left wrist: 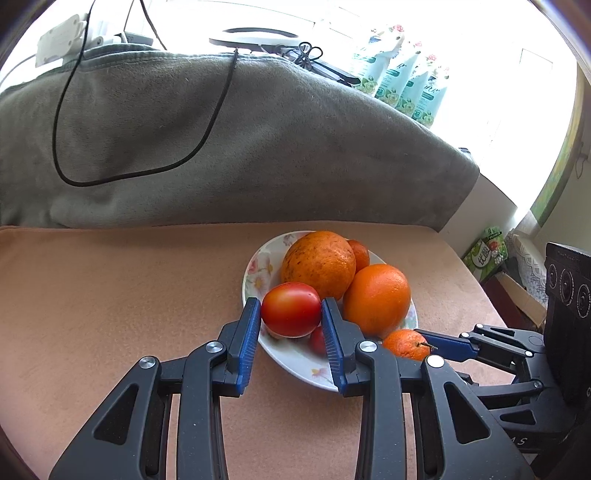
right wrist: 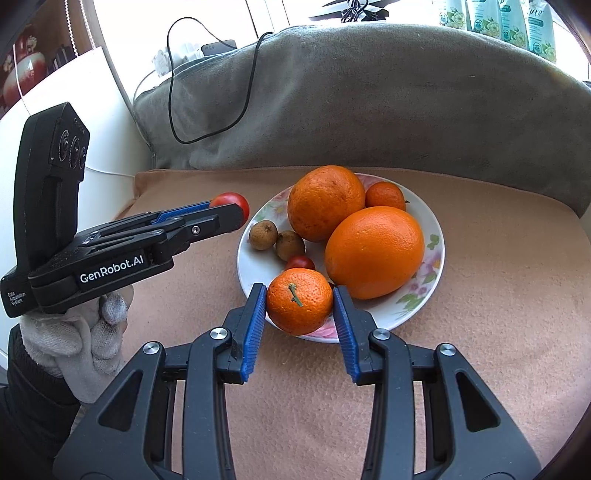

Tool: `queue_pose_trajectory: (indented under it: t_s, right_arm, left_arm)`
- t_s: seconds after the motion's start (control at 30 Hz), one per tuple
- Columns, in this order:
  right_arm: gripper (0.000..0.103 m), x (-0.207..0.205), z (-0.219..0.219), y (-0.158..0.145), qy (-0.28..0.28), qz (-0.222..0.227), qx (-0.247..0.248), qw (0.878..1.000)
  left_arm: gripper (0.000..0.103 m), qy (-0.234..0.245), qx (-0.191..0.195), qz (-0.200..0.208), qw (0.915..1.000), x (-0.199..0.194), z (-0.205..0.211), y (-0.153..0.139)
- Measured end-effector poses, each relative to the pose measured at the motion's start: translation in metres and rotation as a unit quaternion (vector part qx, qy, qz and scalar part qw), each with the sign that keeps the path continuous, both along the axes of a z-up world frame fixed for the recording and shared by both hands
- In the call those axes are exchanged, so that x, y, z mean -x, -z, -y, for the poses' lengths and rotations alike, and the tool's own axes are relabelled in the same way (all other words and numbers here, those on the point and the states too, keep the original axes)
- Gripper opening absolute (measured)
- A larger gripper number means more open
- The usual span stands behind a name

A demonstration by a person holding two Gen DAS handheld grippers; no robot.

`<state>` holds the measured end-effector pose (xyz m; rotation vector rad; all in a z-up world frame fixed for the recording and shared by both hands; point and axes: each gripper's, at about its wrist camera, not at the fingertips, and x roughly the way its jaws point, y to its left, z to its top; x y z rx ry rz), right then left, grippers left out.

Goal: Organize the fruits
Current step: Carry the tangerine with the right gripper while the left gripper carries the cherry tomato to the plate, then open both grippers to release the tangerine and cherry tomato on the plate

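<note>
Left gripper (left wrist: 291, 314) lower centre of its own view, blue pads pinching red tomato (left wrist: 291, 309) from both sides; tomato held over near rim of floral plate (left wrist: 258, 266), clear of the other fruit. Same gripper seen from right wrist view at left of frame (right wrist: 236, 210), tomato (right wrist: 231, 201) at its tip, left of the plate rim (right wrist: 436, 258), gloved hand (right wrist: 85, 332) under the handle. Right gripper (right wrist: 300, 301) lower centre of right view, pads pressed on both sides of small mandarin (right wrist: 299, 301), stem facing camera, sitting at near edge of plate. On plate: big orange (right wrist: 375, 251) right of centre, second large orange (right wrist: 325, 201) behind it, another small mandarin (right wrist: 386, 195) at back, two brown longans (right wrist: 263, 234) at left side touching each other, small cherry tomato (right wrist: 300, 263) between longans and held mandarin. Plate rests on tan cloth (right wrist: 480, 332); grey blanket (right wrist: 369, 103) bunched behind, black cable (right wrist: 173, 110) looping over it in upper left. Green-white packs (right wrist: 509, 26) upper right, against bright window.
</note>
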<state>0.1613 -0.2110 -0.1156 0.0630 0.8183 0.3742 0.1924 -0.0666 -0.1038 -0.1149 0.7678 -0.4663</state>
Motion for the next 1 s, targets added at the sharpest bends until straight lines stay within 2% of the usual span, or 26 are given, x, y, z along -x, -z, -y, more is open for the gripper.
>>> queue_pose_trajectory:
  t_s: [1.0]
  right_arm:
    - [0.039,-0.006,-0.018,0.005,0.002,0.008,0.029,1.000]
  left_arm:
    - [0.032,0.015,-0.003,-0.007,0.9999,-0.009,0.012,0.001]
